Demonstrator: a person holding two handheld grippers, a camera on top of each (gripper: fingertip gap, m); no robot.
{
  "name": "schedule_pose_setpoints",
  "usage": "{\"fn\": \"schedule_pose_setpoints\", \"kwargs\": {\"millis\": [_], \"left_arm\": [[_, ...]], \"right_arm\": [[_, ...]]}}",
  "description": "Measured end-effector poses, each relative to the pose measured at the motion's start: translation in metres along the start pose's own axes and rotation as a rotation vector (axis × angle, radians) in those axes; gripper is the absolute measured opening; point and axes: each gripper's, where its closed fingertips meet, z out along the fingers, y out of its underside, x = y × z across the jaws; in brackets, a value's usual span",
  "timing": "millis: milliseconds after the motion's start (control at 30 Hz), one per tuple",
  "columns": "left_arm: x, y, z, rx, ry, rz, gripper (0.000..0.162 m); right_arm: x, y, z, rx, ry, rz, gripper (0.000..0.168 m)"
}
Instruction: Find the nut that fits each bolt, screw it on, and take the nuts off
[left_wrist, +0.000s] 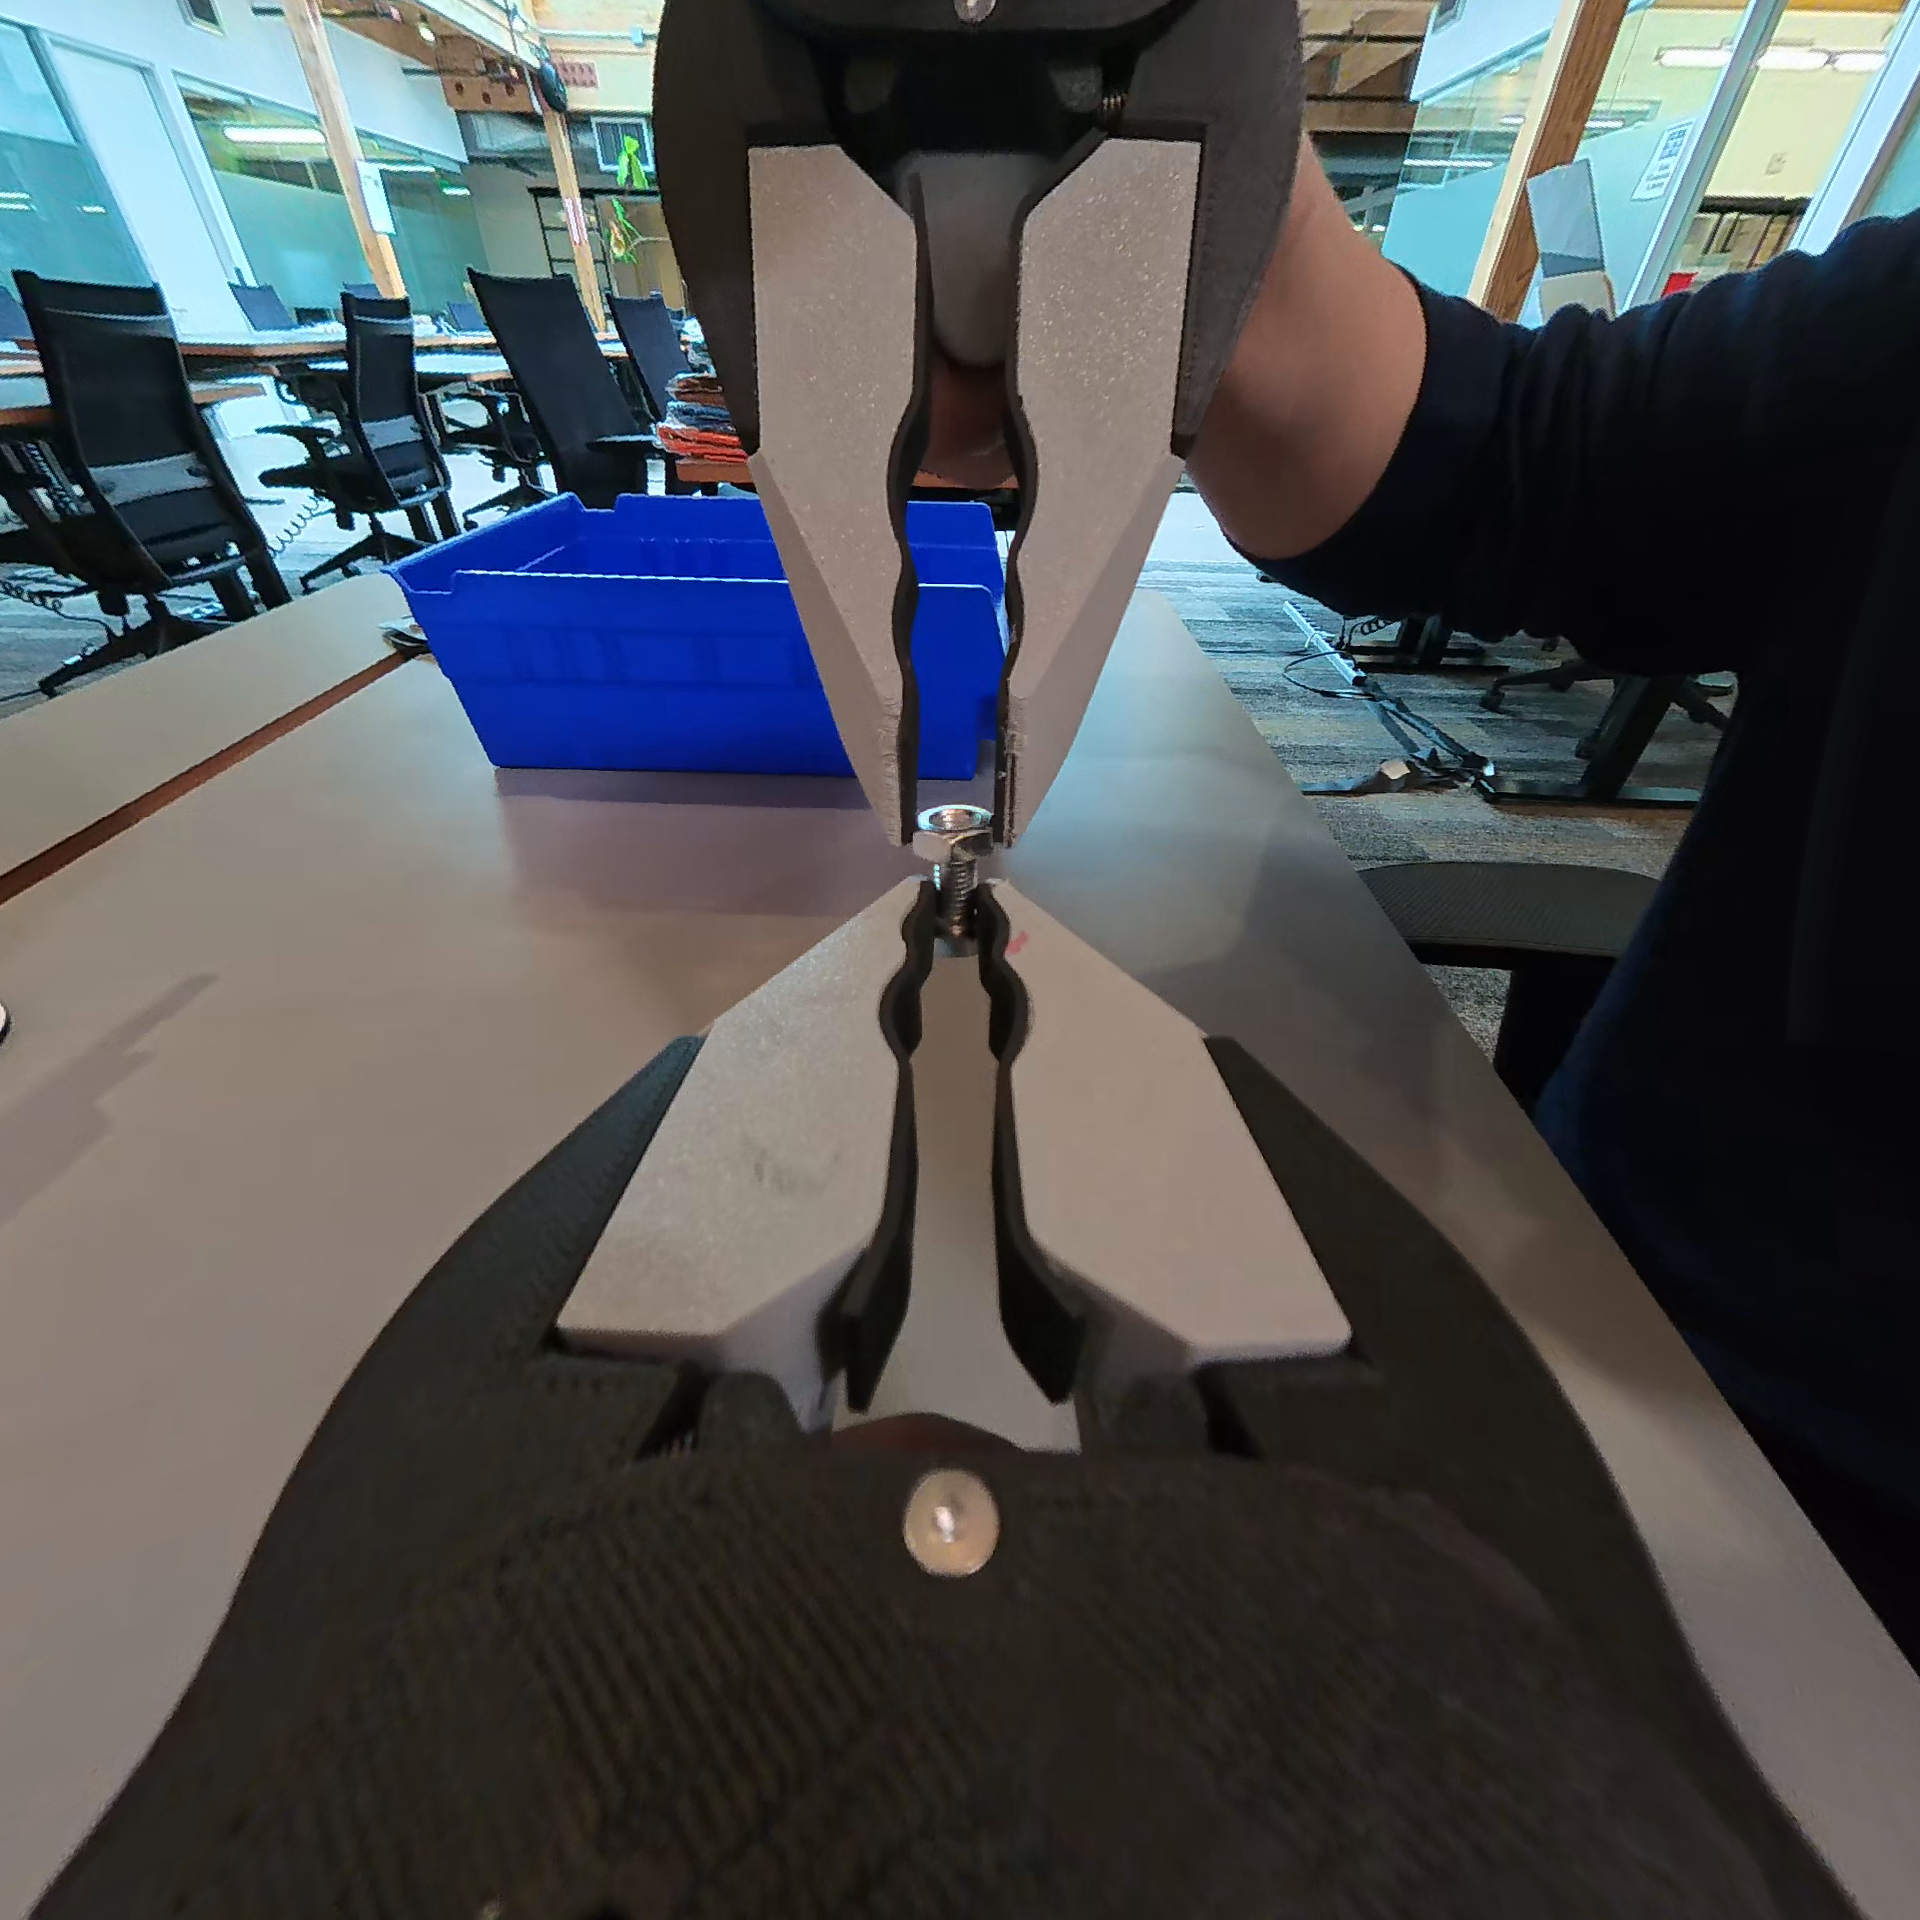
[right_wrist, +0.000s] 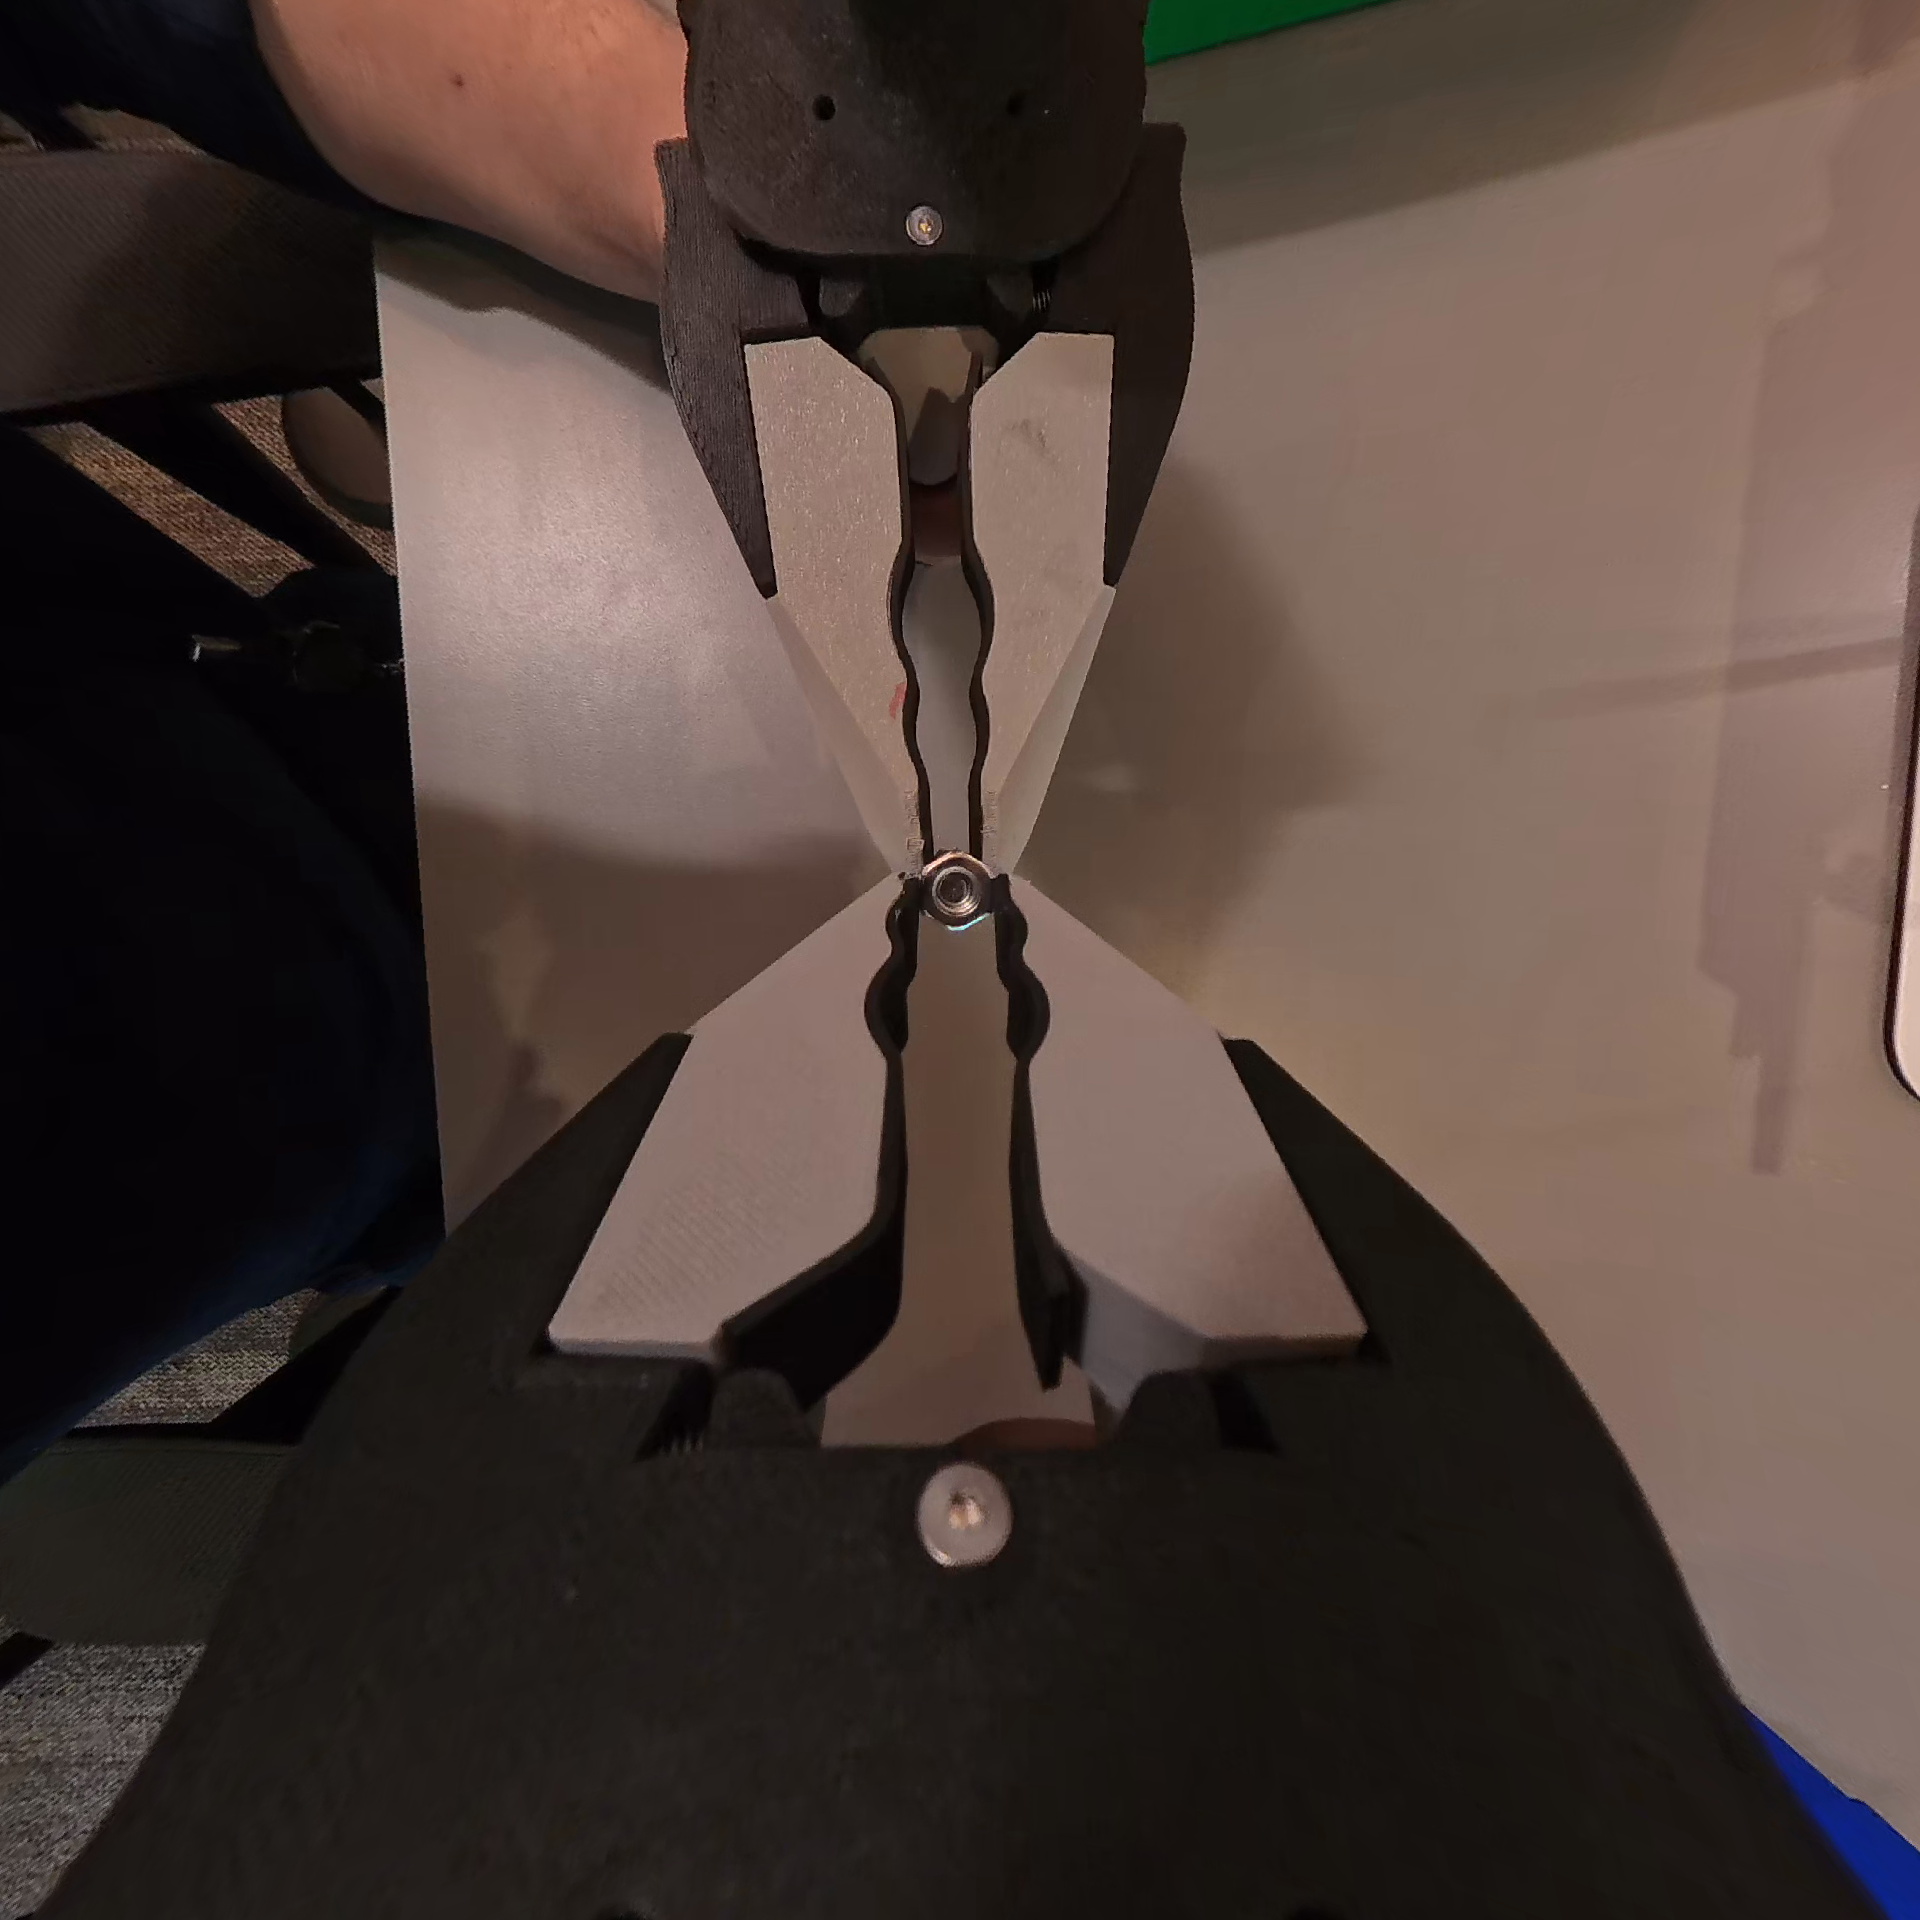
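My left gripper (left_wrist: 951, 906) reaches up from the bottom of the left wrist view and is shut on a small silver bolt (left_wrist: 952, 885), whose threaded shaft shows between its tips. My right gripper (left_wrist: 954, 823) comes down from above, tip to tip with the left, and is shut on a silver hex nut (left_wrist: 951, 837) sitting on the bolt's thread. In the right wrist view the right gripper (right_wrist: 954, 898) grips the nut (right_wrist: 954, 891), seen end-on, and the left gripper (right_wrist: 951, 847) meets it from above. Both are held above the grey table (left_wrist: 312, 987).
A blue plastic bin (left_wrist: 665, 644) stands on the table behind the grippers. A person's arm in a dark sleeve (left_wrist: 1610, 468) is at the right. Office chairs (left_wrist: 135, 447) and desks stand beyond. A white object (right_wrist: 1908, 831) lies at the table's right edge. My left and right fingertips are right by each other. The white object (right_wrist: 1908, 831) is about 35 cm from both grippers' fingertips.
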Motion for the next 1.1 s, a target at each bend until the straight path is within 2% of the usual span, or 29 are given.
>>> {"fn": "schedule_pose_setpoints", "kwargs": {"millis": [300, 533, 800, 933, 1100], "left_arm": [[0.0, -0.001, 0.0, 0.003, 0.0, 0.001, 0.005], [0.002, -0.003, -0.001, 0.012, 0.005, 0.012, 0.005], [0.002, -0.004, -0.001, 0.016, 0.002, 0.01, 0.005], [0.001, -0.006, -0.002, 0.026, -0.001, 0.01, 0.005], [0.0, -0.009, -0.004, 0.042, -0.003, 0.005, 0.005]], "right_arm": [[0.0, -0.001, 0.0, 0.003, 0.004, -0.004, 0.013], [0.001, -0.004, -0.003, 0.019, 0.015, -0.004, 0.02], [-0.007, -0.013, -0.013, 0.127, -0.029, 0.004, 0.024], [-0.011, -0.016, -0.026, 0.297, -0.016, 0.013, 0.025], [-0.012, -0.028, -0.053, 0.731, -0.028, 0.11, 0.033]]}}
